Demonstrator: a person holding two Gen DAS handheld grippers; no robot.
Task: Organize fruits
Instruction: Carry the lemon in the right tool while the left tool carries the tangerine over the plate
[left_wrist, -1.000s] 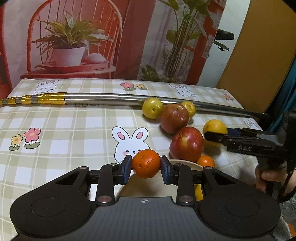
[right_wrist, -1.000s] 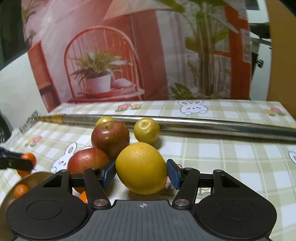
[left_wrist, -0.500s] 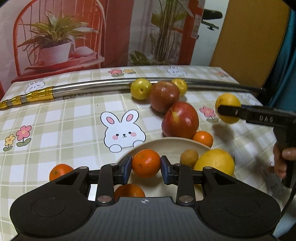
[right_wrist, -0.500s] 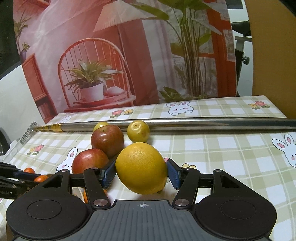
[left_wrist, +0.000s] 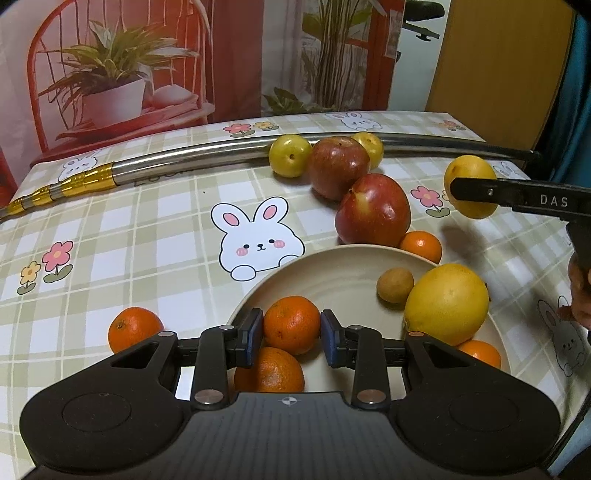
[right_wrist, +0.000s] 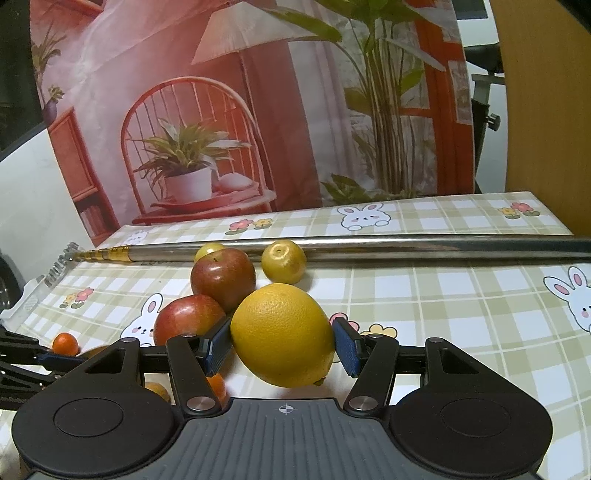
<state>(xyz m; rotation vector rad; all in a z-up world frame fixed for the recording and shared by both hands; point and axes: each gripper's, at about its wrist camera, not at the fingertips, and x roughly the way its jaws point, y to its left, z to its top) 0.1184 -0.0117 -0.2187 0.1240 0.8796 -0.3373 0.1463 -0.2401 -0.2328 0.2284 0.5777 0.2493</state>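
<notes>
Tabletop (left_wrist: 147, 221), checked cloth with rabbit and flower prints. A long metal pole (left_wrist: 192, 158) with a gold end lies across its far side.

Left wrist view only: beige plate (left_wrist: 332, 273) at the near edge, holding a big yellow citrus (left_wrist: 447, 303), a small brownish fruit (left_wrist: 394, 285), an orange (left_wrist: 271, 371) under the gripper and another orange (left_wrist: 480, 352) partly hidden behind the big citrus. The plate is barely visible in the right wrist view.

Two red apples (left_wrist: 373, 210) (left_wrist: 338, 166) sit just beyond the plate rim; the nearer one is close against a small tangerine (left_wrist: 421, 245). Two yellow-green fruits (left_wrist: 290, 155) (left_wrist: 367, 144) lie against the pole. One loose orange (left_wrist: 135, 329) sits on the cloth left of the plate.

Left gripper (left_wrist: 291, 336): level, over the near part of the plate, clamped on a mandarin (left_wrist: 291, 328) above the orange. Cannot tell whether the two fruits touch.

Right gripper (right_wrist: 282, 345): clamped on a large yellow orange (right_wrist: 282, 334), pads on both sides. In the left wrist view it reaches in from the right, fruit raised clear of the cloth with its shadow beneath, beyond and to the right of the plate. A hand (left_wrist: 578, 291) grips its handle at the right edge.

Right wrist view only: printed backdrop (right_wrist: 221, 110) with lamp, chair and potted plant.
</notes>
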